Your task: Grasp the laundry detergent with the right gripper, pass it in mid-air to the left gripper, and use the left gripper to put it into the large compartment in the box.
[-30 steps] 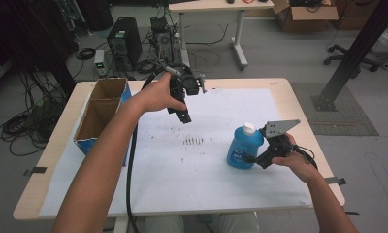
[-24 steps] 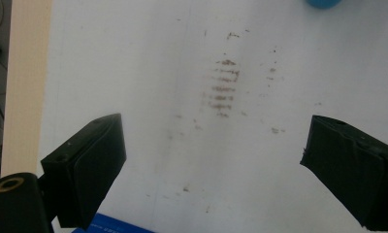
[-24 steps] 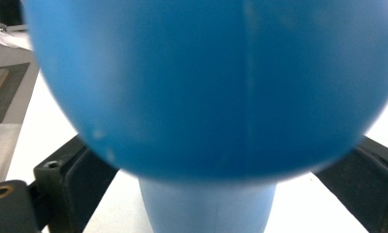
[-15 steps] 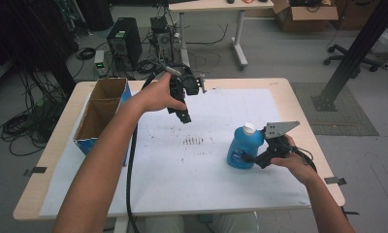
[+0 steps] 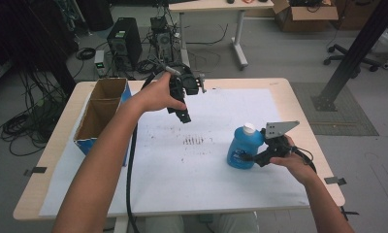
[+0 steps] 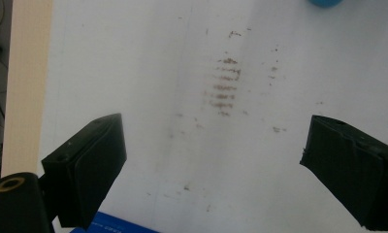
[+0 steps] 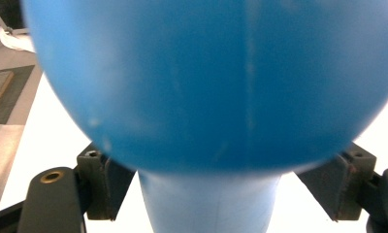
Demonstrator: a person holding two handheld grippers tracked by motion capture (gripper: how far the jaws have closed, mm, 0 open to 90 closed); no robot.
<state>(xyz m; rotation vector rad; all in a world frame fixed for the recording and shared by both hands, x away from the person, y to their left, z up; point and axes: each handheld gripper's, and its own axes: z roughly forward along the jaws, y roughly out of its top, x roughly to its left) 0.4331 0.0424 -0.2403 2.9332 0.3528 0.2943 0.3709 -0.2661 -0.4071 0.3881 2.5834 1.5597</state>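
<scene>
A blue bottle [image 5: 240, 145] with a white cap stands upright on the white paper [image 5: 182, 165], right of centre. My right gripper [image 5: 249, 157] reaches it from the right; its jaws have just been closing around the bottle. In the right gripper view the bottle [image 7: 206, 73] sits between the pads [image 7: 107, 187], with narrow gaps still showing beside its slim part. My left gripper [image 5: 185, 116] hangs open above the paper at the back left, pointing down. Between its jaws [image 6: 211, 145] lies only paper with brown smudges [image 6: 223, 87].
An open cardboard box [image 5: 102, 109] with blue sides stands at the table's left edge. The wooden table [image 5: 306, 111] carries the paper sheet. Computers, cables, another table and an office chair are on the floor beyond.
The right gripper's jaws have drawn in closer around the blue bottle. Both hands and the bottle have stayed in place.
</scene>
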